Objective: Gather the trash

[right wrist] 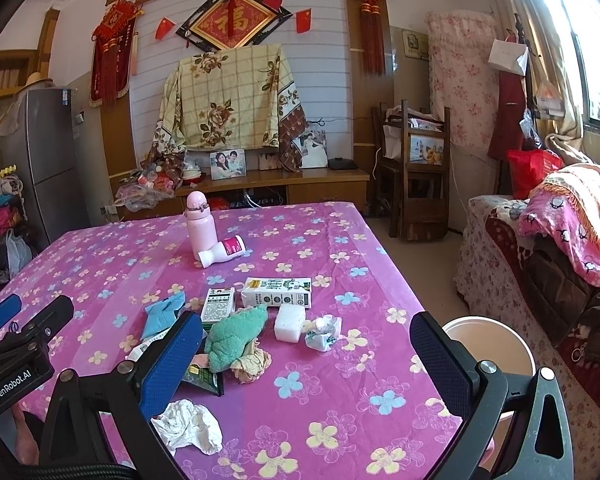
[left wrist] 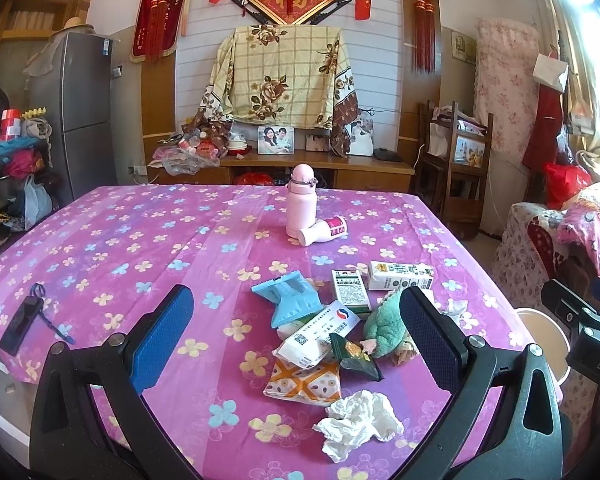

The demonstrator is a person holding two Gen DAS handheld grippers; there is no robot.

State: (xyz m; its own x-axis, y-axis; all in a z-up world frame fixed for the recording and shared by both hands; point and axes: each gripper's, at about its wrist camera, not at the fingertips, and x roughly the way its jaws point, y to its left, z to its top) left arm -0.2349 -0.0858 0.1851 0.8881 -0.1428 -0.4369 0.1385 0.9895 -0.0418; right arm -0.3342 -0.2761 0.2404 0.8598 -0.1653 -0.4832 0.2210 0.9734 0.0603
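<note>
A pile of trash lies on the pink flowered tablecloth (left wrist: 140, 240): a crumpled white tissue (left wrist: 358, 420), a blue wrapper (left wrist: 290, 300), a dark green wrapper (left wrist: 354, 354), small boxes (left wrist: 350, 290), a milk carton (left wrist: 400, 276) and a tipped white bottle (left wrist: 324, 232). My left gripper (left wrist: 296, 340) is open and empty above the pile. My right gripper (right wrist: 306, 364) is open and empty over the table's right part; the tissue (right wrist: 190, 426) lies by its left finger. A white bin (right wrist: 488, 344) stands beside the table's right edge.
A pink flask (left wrist: 302, 200) stands upright behind the tipped bottle. A green plush toy (right wrist: 236, 336) lies in the pile. A black phone (left wrist: 20, 322) lies at the table's left edge. A covered sofa (right wrist: 540, 260) is on the right.
</note>
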